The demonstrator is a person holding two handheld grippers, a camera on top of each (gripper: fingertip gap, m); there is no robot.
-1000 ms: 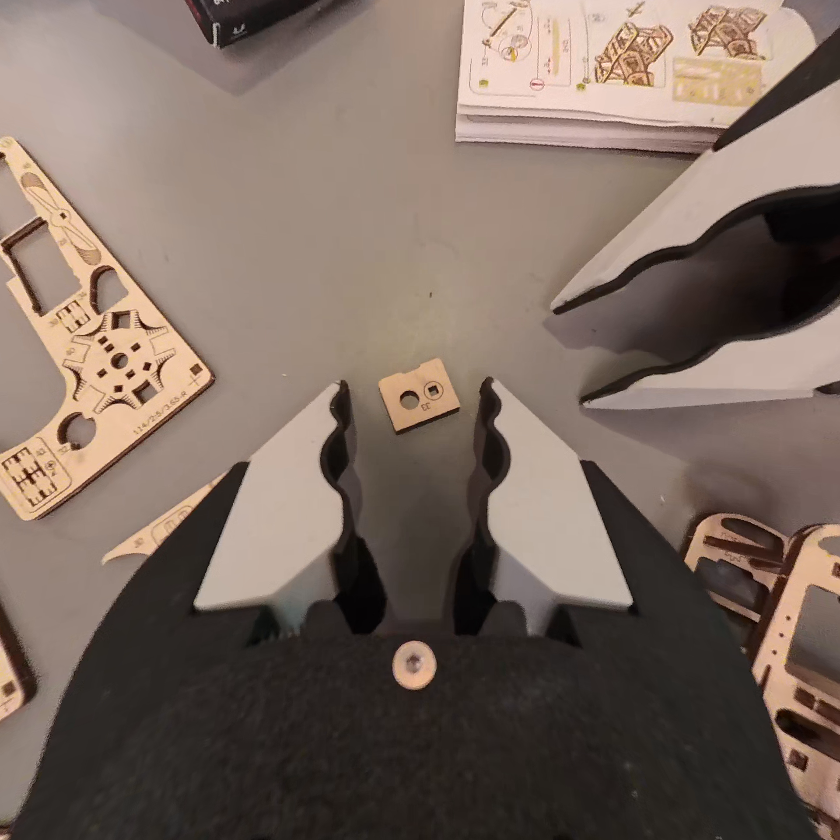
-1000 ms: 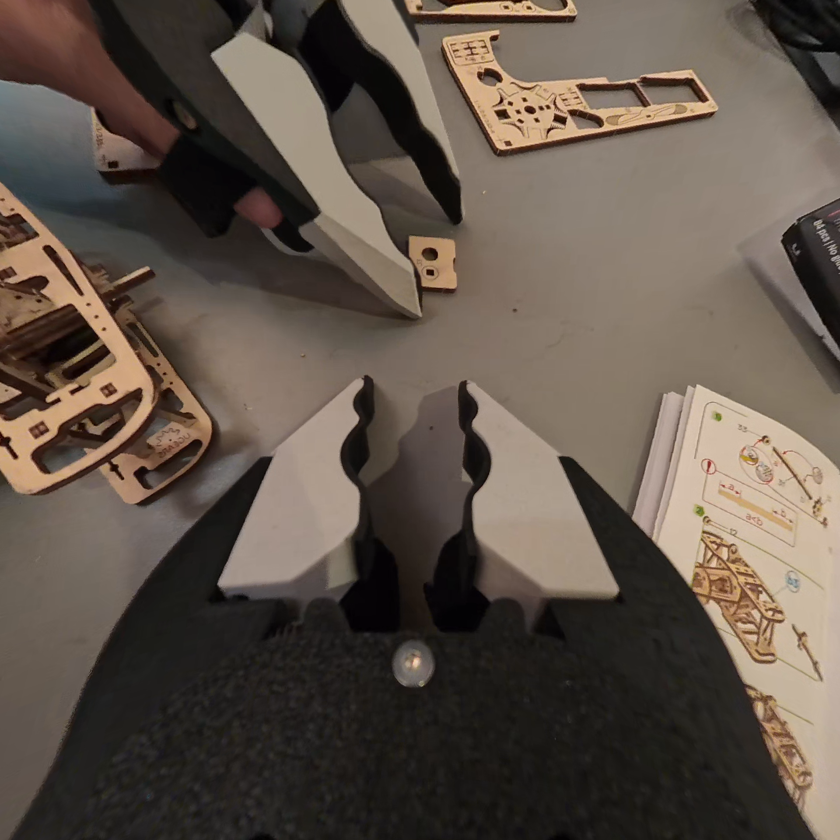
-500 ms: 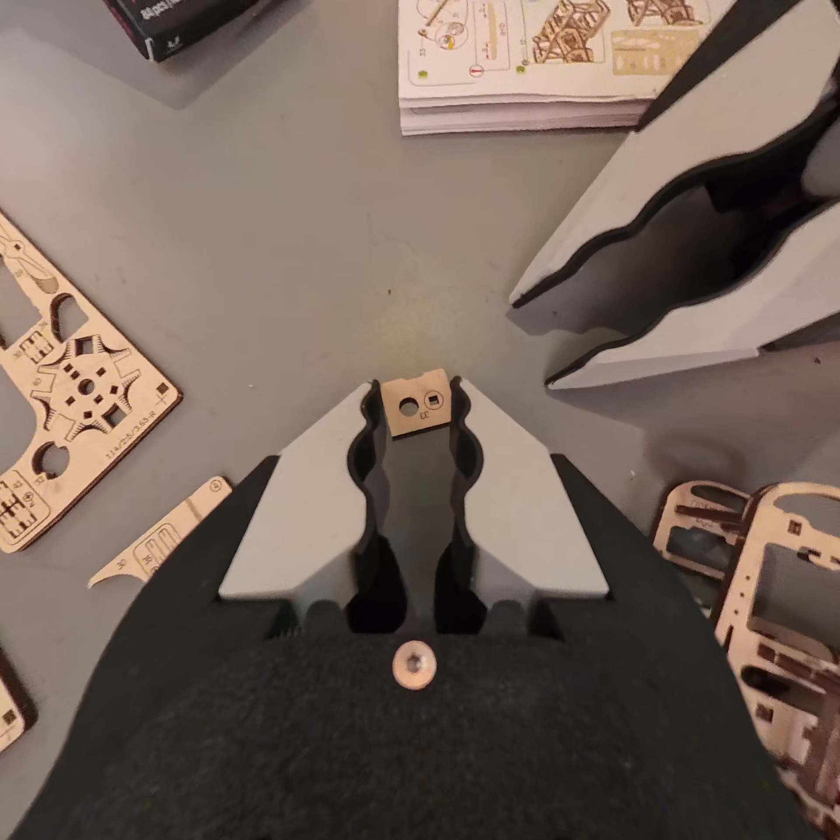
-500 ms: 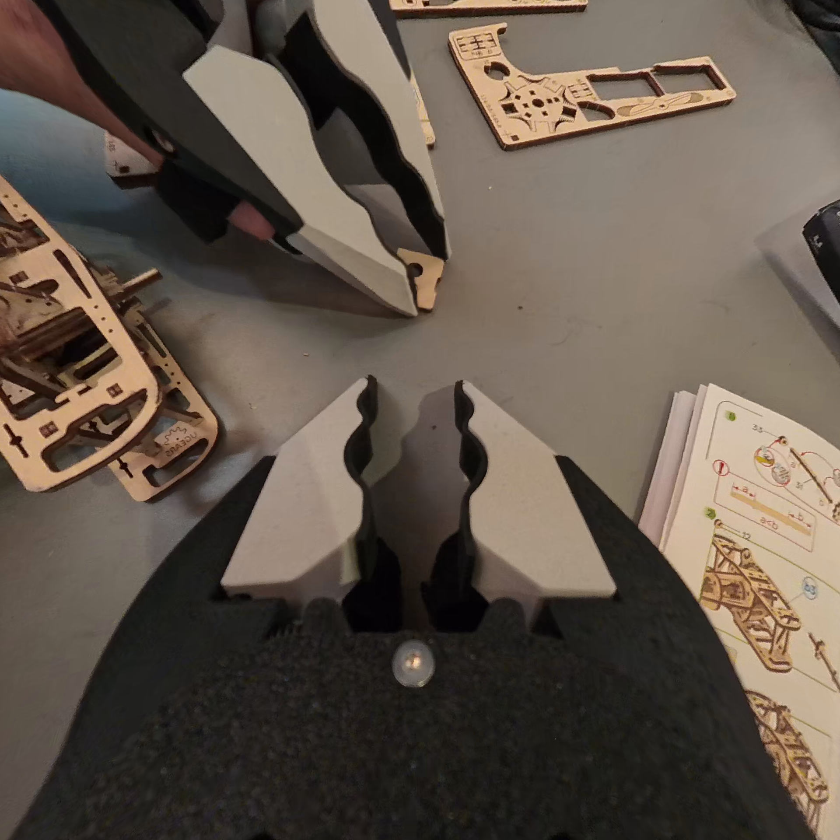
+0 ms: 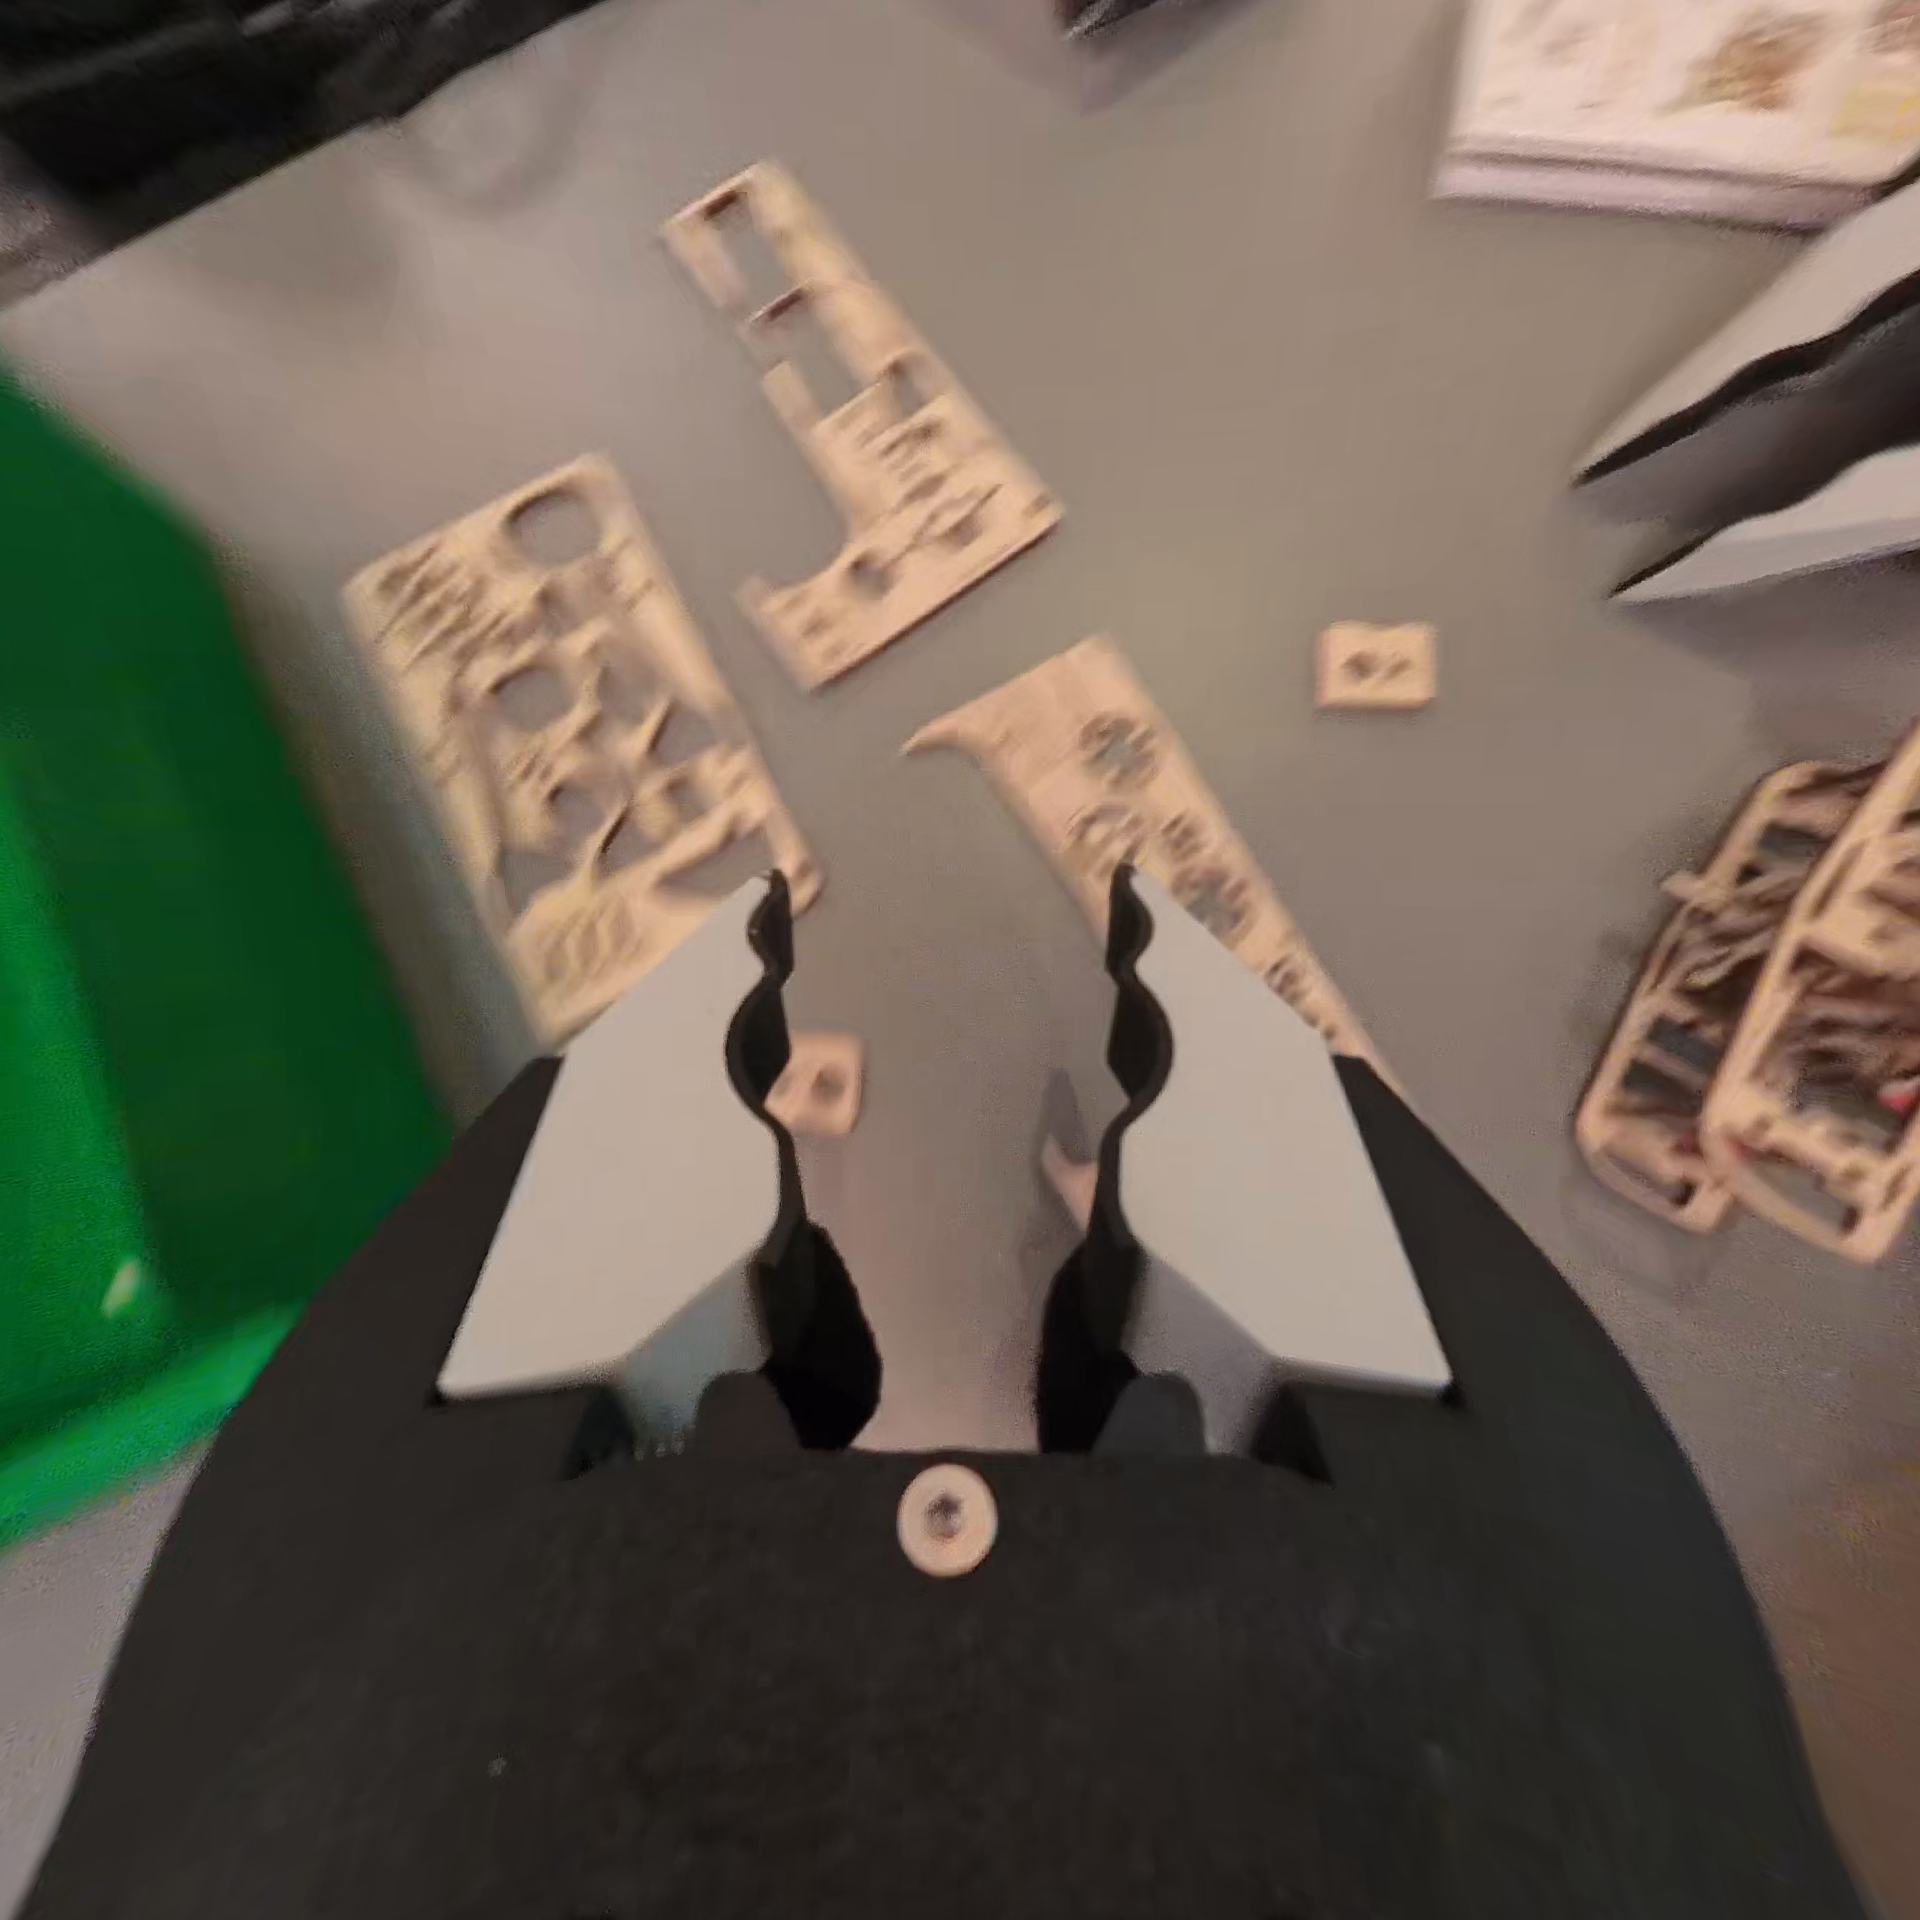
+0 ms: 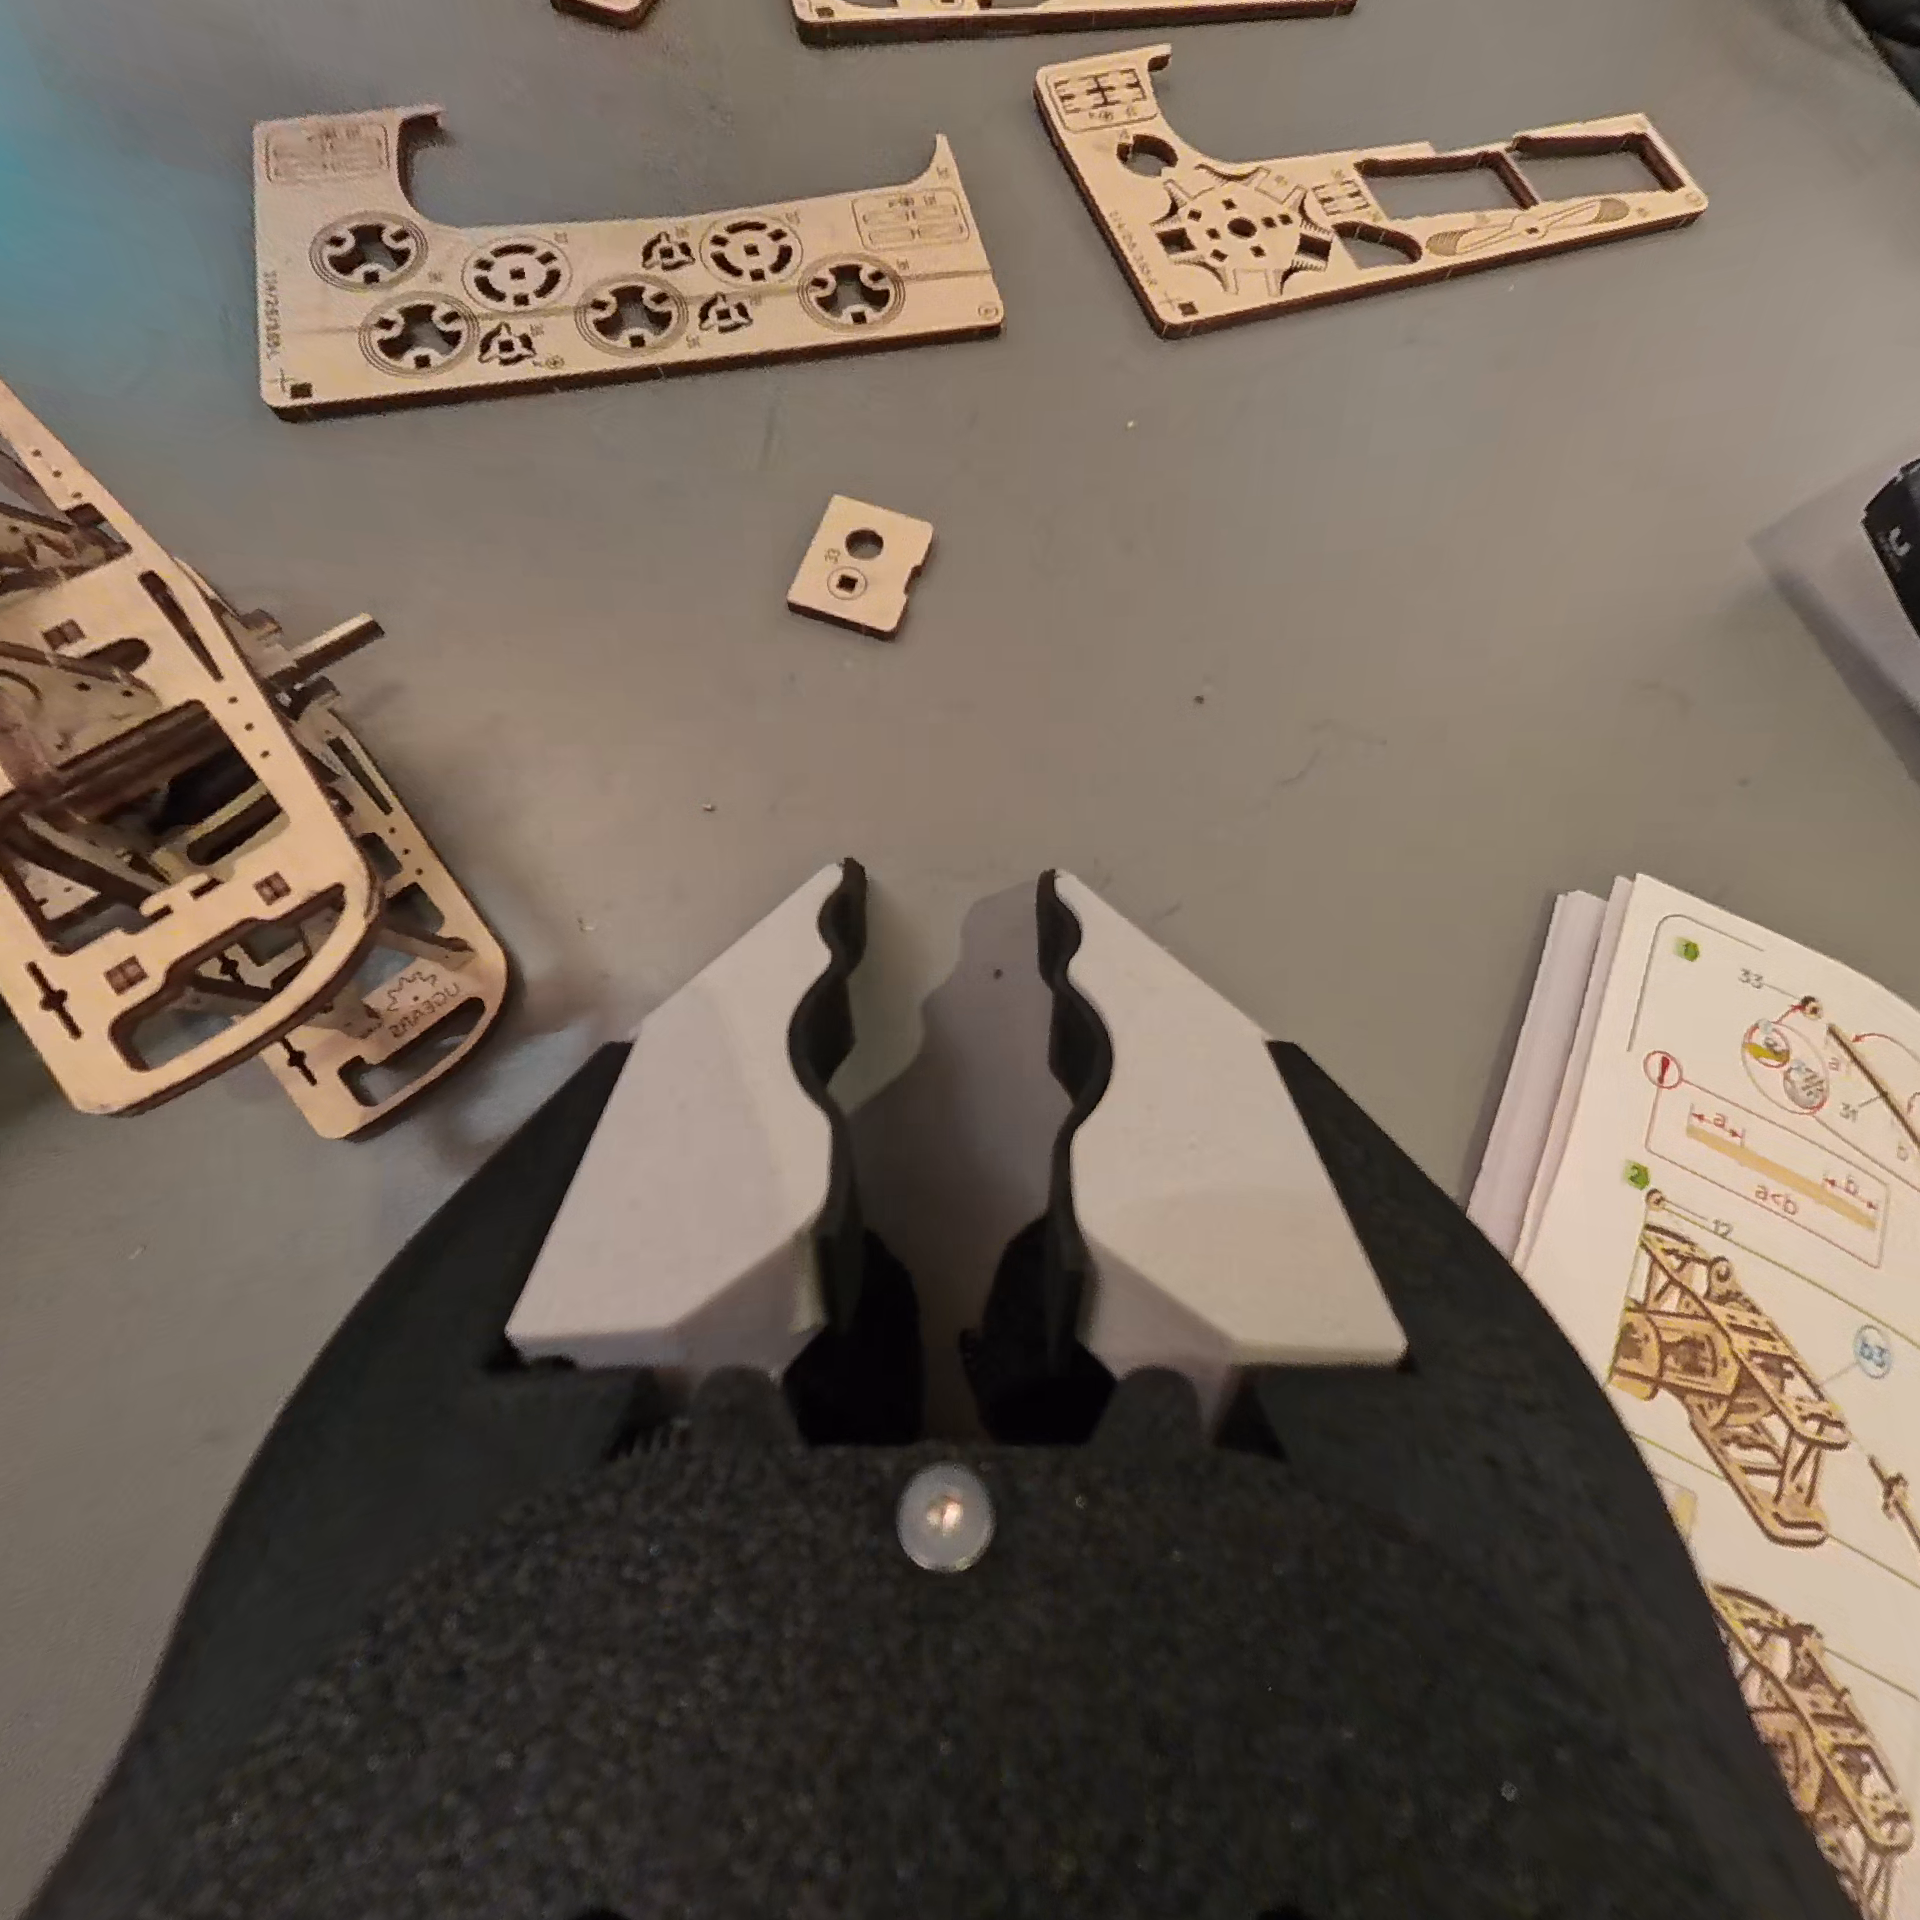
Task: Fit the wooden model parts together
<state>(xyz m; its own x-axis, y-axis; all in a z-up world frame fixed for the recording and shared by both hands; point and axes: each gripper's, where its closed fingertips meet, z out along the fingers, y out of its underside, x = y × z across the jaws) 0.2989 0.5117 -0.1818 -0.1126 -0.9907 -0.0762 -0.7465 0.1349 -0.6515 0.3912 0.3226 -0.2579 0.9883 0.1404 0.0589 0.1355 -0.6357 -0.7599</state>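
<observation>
A small square wooden piece [image 6: 860, 566] with a round and a square hole lies flat on the grey table [image 6: 1247, 675], ahead of my right gripper [image 6: 948, 873], which is open a little and empty. The left wrist view is blurred. My left gripper [image 5: 948, 883] is open and empty above the table. The small piece [image 5: 1377, 665] lies ahead to its right, near the right gripper [image 5: 1605, 535]. Another small wooden piece [image 5: 821, 1081] lies under the left finger. A partly built wooden model [image 6: 177, 904] lies at the left of the right wrist view.
Flat wooden part sheets [image 6: 623, 270] [image 6: 1351, 197] lie at the far side, and several show in the left wrist view [image 5: 582, 748]. An instruction booklet [image 6: 1714, 1247] and a black box [image 6: 1891, 561] are at the right. A blurred green object [image 5: 156, 883] fills the left. Tip to tip, the grippers are about 25 cm apart. To the small square wooden piece [image 6: 860, 566]: right tips about 7 cm, left tips about 15 cm. Seen from the left wrist view [image 5: 1389, 661] as well.
My left gripper, closed around the small piece half a second ago, has opened, let it go and swung away to the left. It is gone from the right wrist view. The piece lies flat.
</observation>
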